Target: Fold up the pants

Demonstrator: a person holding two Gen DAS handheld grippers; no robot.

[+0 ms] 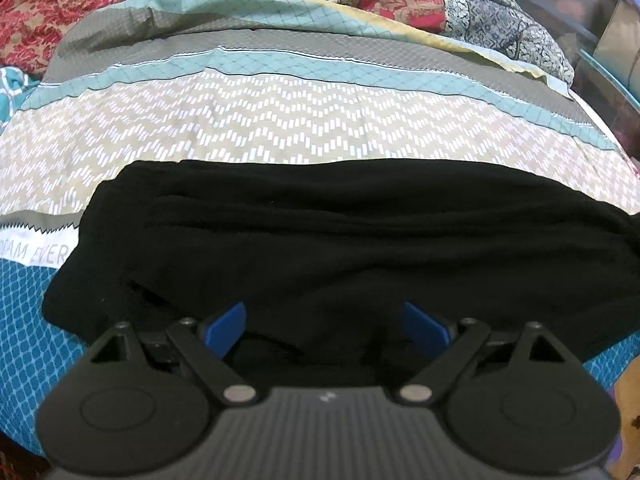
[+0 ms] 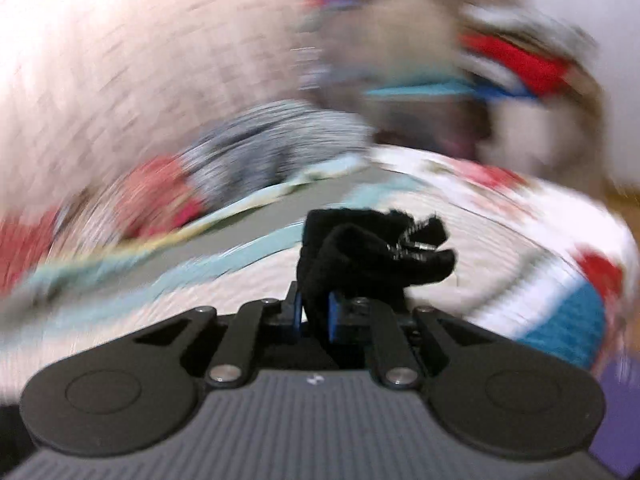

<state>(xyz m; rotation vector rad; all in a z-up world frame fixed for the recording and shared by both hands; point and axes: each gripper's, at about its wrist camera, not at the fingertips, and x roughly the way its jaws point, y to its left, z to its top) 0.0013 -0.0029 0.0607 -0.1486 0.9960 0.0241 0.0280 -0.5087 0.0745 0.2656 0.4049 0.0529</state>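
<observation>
Black pants (image 1: pixel 320 240) lie in a loose band across the patterned bedspread (image 1: pixel 280 120), the left gripper (image 1: pixel 324 322) spread wide, empty, over their near edge, while the right gripper (image 2: pixel 314 314), clenched on a zippered end, should carry it across evenly.

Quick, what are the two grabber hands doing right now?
Left gripper: open, over the black pants, holding nothing.
Right gripper: closed on a bunch of the pants.
</observation>
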